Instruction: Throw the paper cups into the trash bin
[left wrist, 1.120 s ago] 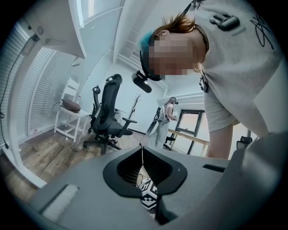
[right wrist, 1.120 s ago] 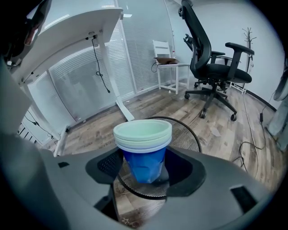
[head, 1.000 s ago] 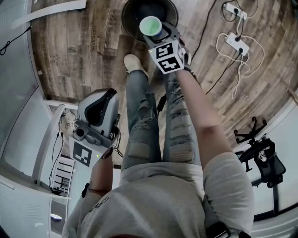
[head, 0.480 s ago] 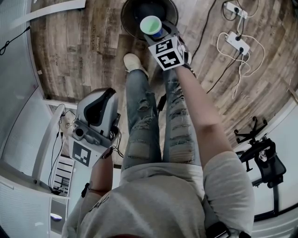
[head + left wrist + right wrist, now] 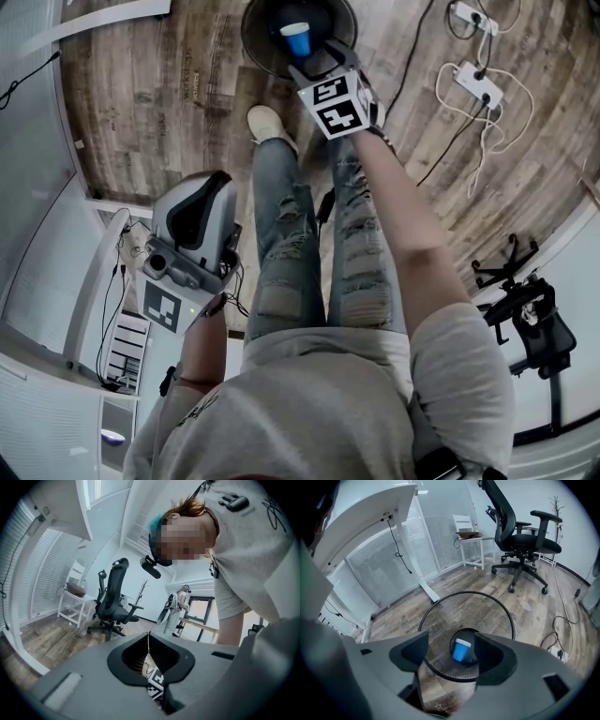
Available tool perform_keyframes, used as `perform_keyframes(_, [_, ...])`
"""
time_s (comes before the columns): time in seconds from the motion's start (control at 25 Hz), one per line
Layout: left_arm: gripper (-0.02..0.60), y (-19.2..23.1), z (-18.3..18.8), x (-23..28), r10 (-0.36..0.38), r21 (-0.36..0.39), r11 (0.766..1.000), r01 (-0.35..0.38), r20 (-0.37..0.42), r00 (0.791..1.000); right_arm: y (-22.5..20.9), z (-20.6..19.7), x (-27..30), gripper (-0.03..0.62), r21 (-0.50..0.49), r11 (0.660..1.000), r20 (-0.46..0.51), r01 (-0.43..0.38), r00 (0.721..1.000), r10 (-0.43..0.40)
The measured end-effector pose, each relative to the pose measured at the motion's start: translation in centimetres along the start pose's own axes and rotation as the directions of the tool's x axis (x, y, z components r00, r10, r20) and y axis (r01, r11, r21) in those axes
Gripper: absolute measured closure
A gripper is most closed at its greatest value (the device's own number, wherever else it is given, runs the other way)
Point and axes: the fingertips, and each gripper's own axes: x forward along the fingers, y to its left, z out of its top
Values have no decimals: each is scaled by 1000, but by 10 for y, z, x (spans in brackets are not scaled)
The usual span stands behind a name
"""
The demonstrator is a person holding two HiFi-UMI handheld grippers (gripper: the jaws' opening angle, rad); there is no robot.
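A blue paper cup lies inside the black mesh trash bin on the wooden floor. My right gripper hangs over the bin's near rim with its jaws open and nothing between them; the cup shows far below, through the gap. Lower left in the head view, my left gripper is held by the person's hip. In the left gripper view its jaws meet in a thin line, shut and empty.
The person's legs and a light shoe stand right beside the bin. Power strips with cables lie on the floor to the right. A black office chair, a small white table and a white desk's leg stand beyond the bin.
The right gripper's jaws have opened and the cup it held over the bin has dropped in. The left gripper has shifted only slightly.
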Motion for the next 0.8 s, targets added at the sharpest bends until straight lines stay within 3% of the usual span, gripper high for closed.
perform_keyframes(0.4, [574,-11,15,11,-19,16,1000,19,15,1000,1,21,-31,309,-9,1000,63,14,998,-14])
perform_keyframes(0.8, [574,-23,51,15,-39,64,997,36,37,999,11,75,-92,309,-15,1000,194,25,981,-21])
